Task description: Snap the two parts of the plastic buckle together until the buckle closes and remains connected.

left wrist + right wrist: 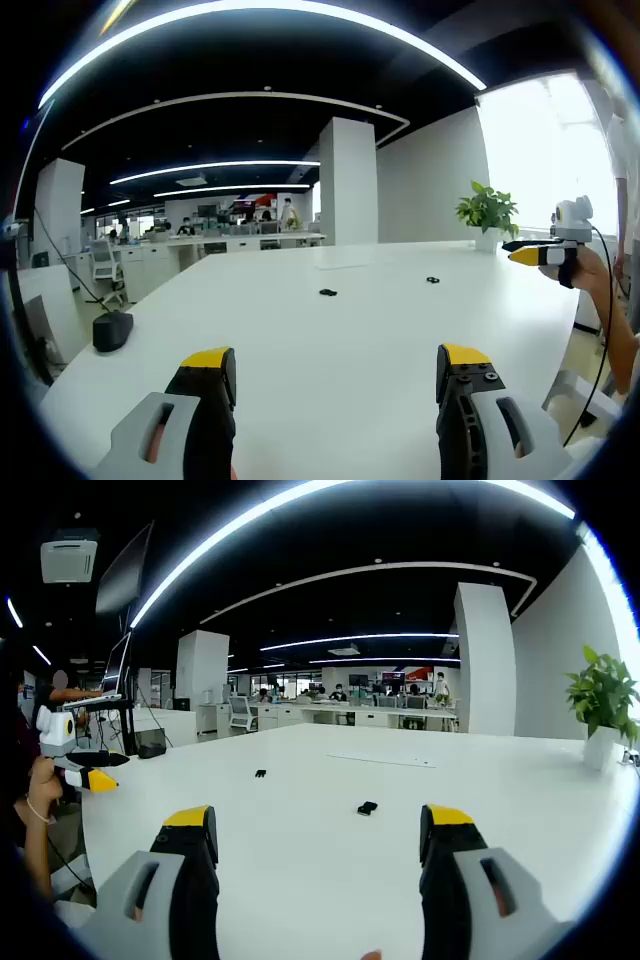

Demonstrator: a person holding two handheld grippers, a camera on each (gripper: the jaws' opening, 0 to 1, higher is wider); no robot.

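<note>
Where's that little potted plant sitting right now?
The potted plant stands at the far right edge of the white table in the left gripper view, near the bright window; in the right gripper view it is also at the table's right edge.

Quick count: two black buckle parts, one (328, 293) center frame and one (432, 280) right of it; one white table (330, 350); one potted plant (488, 212) at right; two grippers, left gripper (338, 375) at the bottom and right gripper (317, 835); one white sheet (343, 262) farther back.
</note>
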